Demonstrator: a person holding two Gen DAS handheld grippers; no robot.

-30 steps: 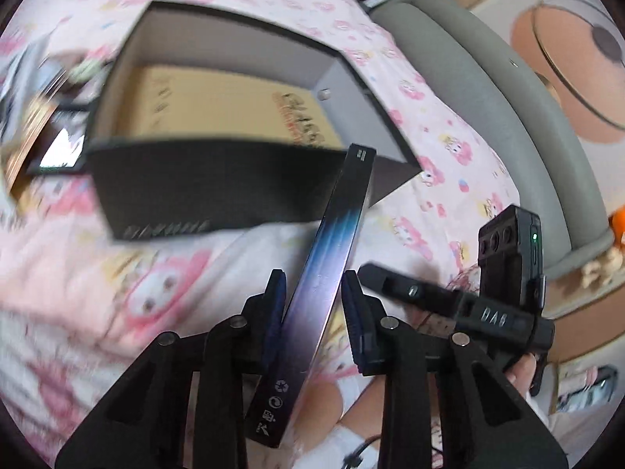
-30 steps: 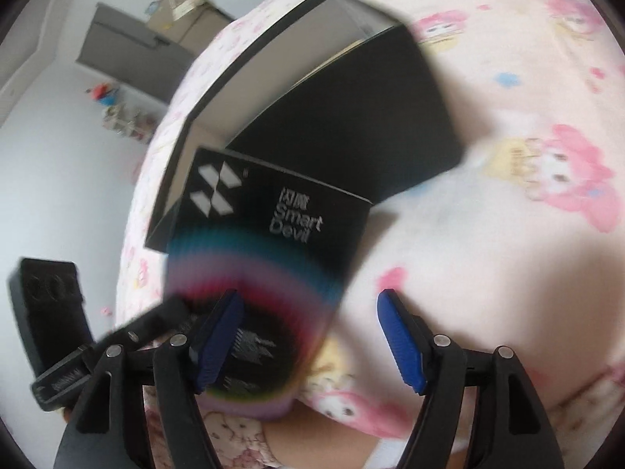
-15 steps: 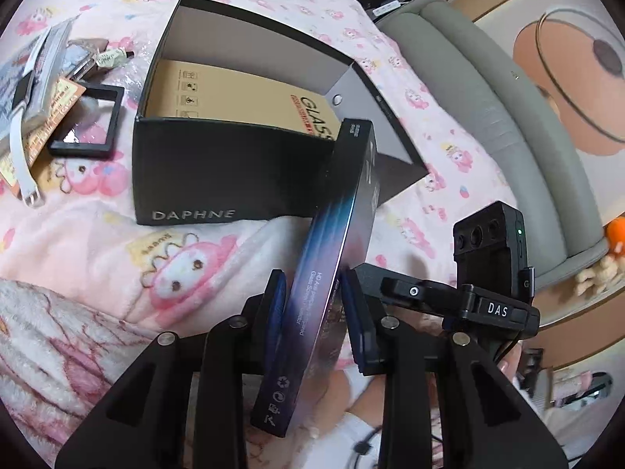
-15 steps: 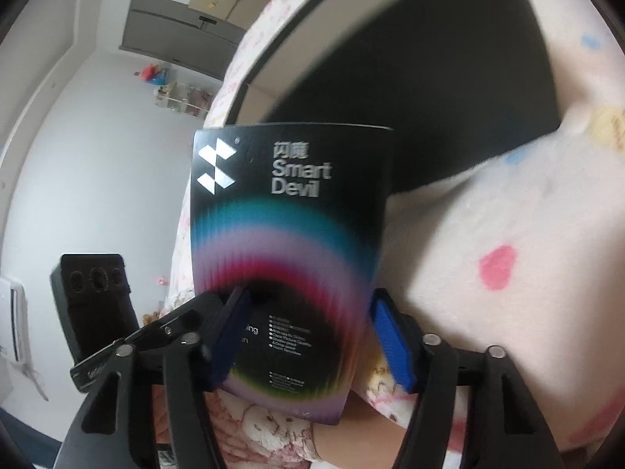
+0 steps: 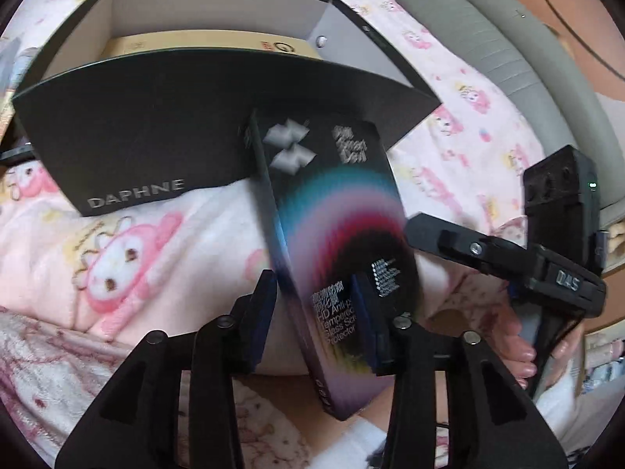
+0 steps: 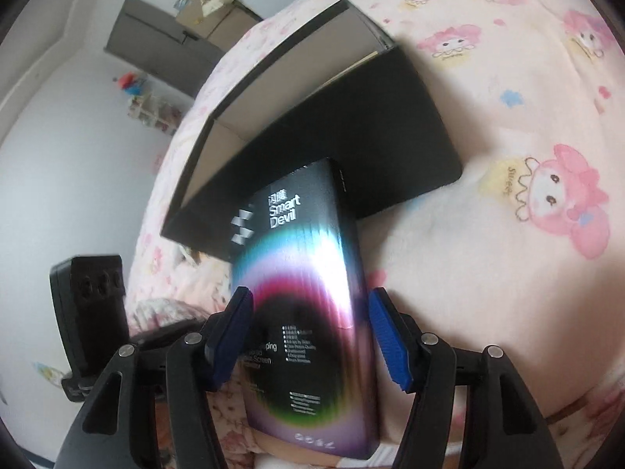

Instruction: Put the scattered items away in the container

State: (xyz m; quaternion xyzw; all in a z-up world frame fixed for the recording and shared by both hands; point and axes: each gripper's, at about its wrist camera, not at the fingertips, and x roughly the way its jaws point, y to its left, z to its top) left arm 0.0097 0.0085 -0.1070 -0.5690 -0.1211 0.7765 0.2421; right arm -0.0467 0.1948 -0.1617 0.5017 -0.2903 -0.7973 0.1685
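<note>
A flat black Smart Devil screen-protector box [image 5: 336,234] with a rainbow print stands between the fingers of both grippers, in front of the open black DAPHNE shoebox [image 5: 156,125]. My left gripper [image 5: 312,312] has its jaws spread; the box leans against the right finger and a gap shows at the left finger. In the right wrist view my right gripper [image 6: 312,336] brackets the same box [image 6: 308,297] by its long edges, with the pads close to or touching it. The shoebox [image 6: 351,148] holds a tan flat package [image 5: 195,43].
Everything rests on a pink cartoon-print blanket [image 5: 117,265]. A grey padded bed edge [image 5: 488,51] runs along the right. The right gripper's body and the hand holding it [image 5: 547,273] are at the right of the left wrist view.
My left gripper's jaws have opened from their grip on the screen-protector box, which has turned its face toward the left camera. The right gripper has come around the box. The shoebox is closer.
</note>
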